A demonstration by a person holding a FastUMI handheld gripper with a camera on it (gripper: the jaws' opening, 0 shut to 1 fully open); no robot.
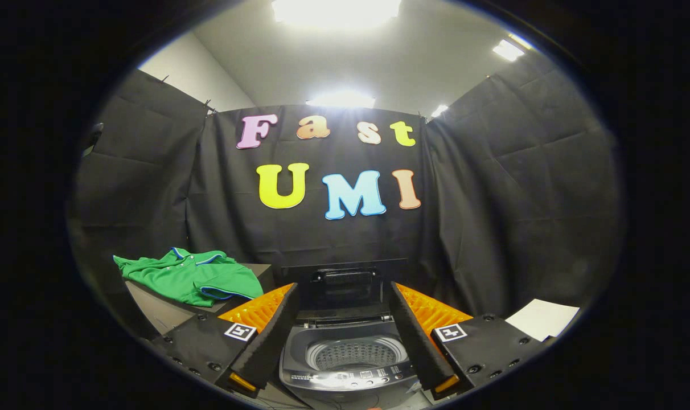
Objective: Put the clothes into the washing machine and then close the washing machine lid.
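Black-cloth booth under bright ceiling lights, dark table (163, 310) to the left. Small top-load washing machine (345, 373) sits between the fingers, lid (345, 287) standing upright at its back, drum (355, 354) looks empty. Green polo shirt (194, 277) lies crumpled on the table, beyond the left finger. White paper (541, 319) lies far right. Gripper (343, 299) spread wide, gripping nothing.

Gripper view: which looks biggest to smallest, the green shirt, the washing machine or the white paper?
1. Green shirt and washing machine look about alike; the open gripper fingers hide the machine's sides, so no ranking.
2. White paper, clearly smallest.
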